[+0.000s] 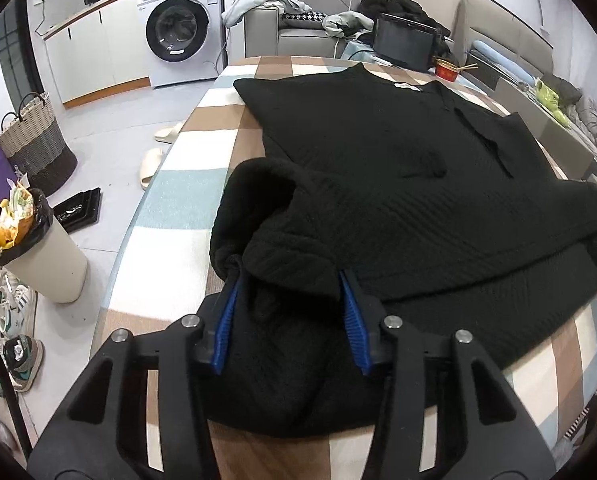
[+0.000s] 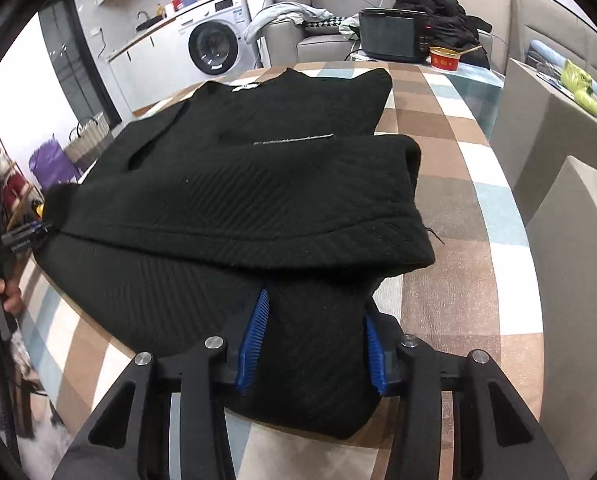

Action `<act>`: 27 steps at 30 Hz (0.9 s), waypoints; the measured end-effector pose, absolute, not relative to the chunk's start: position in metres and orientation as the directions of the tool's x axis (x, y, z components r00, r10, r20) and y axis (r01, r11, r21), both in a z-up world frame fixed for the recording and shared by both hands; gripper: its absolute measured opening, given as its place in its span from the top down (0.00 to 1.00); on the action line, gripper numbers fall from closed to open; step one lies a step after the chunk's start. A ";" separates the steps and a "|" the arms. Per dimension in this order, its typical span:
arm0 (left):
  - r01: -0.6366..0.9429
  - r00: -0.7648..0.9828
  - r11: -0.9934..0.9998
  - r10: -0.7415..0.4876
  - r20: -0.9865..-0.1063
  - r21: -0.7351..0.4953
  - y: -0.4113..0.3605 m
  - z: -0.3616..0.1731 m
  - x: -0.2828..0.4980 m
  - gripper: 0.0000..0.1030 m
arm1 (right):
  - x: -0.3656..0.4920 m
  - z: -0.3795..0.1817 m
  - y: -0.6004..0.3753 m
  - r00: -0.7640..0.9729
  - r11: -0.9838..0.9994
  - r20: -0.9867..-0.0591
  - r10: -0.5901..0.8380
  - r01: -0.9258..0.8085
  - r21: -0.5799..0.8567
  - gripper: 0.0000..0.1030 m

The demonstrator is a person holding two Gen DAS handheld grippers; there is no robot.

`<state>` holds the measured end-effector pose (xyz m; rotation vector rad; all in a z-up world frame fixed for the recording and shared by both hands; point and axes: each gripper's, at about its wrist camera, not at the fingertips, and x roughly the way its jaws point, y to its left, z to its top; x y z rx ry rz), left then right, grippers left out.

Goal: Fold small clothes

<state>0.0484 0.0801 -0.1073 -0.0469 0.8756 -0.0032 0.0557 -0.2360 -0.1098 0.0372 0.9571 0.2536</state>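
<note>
A black ribbed knit top [image 1: 398, 168] lies on a checked tablecloth [image 1: 178, 208], its near hem folded over towards the collar. My left gripper [image 1: 288, 276] is open, its blue pads [image 1: 226, 320] either side of the folded left corner, with cloth lying between them. The same top fills the right wrist view [image 2: 258, 184]. My right gripper [image 2: 316, 300] is open too, its blue pads [image 2: 254, 336] either side of the folded right corner. The fingertips of both grippers are hidden under the fold. The left gripper also shows at the left edge of the right wrist view [image 2: 26, 236].
A black appliance [image 1: 404, 42] and a red bowl [image 1: 448, 70] stand at the table's far end. A full waste bin [image 1: 38, 248], shoes, slippers and a woven basket [image 1: 34, 144] are on the floor to the left. A grey sofa [image 2: 570, 128] is on the right.
</note>
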 end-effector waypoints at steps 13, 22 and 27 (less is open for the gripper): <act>0.018 0.619 1.000 -0.013 -0.785 -0.002 0.070 -0.102 -0.019 0.59 | 0.011 -0.108 -0.239 0.536 0.965 -0.808 0.247 -0.214 0.153 0.58; -0.049 0.624 0.991 -0.069 -0.778 -0.126 0.092 -0.086 -0.045 0.41 | -0.004 -0.098 -0.254 0.554 0.950 -0.773 0.309 -0.215 0.226 0.55; -0.063 0.637 0.973 -0.132 -0.759 -0.222 0.107 -0.074 -0.044 0.37 | -0.004 -0.086 -0.272 0.588 0.919 -0.710 0.388 -0.192 0.344 0.47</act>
